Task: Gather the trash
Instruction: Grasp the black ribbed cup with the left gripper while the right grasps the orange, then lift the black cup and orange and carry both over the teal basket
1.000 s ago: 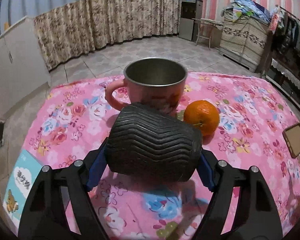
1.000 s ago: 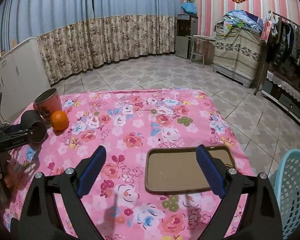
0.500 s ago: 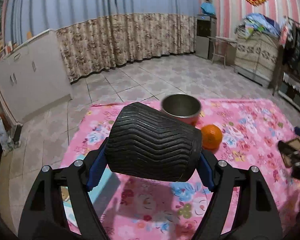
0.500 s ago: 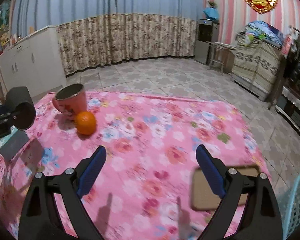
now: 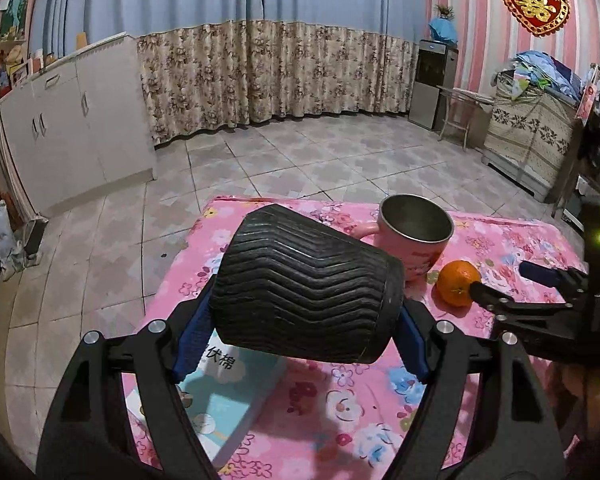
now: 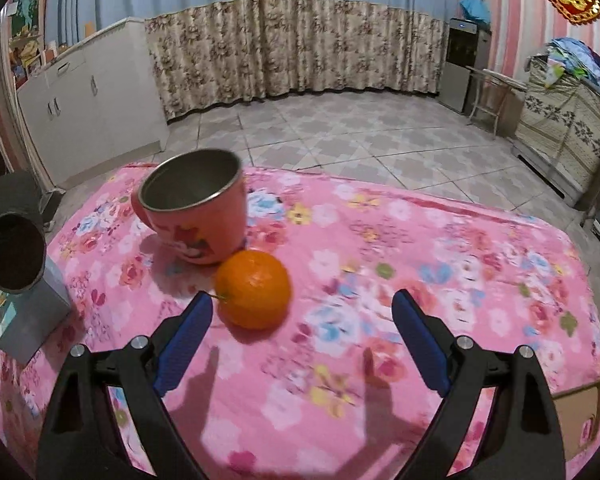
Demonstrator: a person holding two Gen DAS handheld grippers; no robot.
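My left gripper (image 5: 300,332) is shut on a black ribbed paper cup (image 5: 304,288), held sideways above the left end of the pink floral table (image 5: 500,244). The cup also shows at the left edge of the right wrist view (image 6: 12,240). My right gripper (image 6: 302,340) is open and empty, low over the table, with an orange (image 6: 254,288) just inside its left finger. The orange (image 5: 458,282) lies next to a pink mug (image 6: 196,216). The right gripper's fingers (image 5: 540,274) reach toward the orange in the left wrist view.
A light blue box (image 5: 220,396) lies on the table's left end under the held cup; it shows in the right wrist view (image 6: 28,316). A brown flat tray (image 6: 578,416) sits at the right edge. White cabinets (image 5: 72,128) and a curtain stand beyond the tiled floor.
My left gripper has lifted the black cup and drawn back to the left. My right gripper has swung left from the brown tray to the orange.
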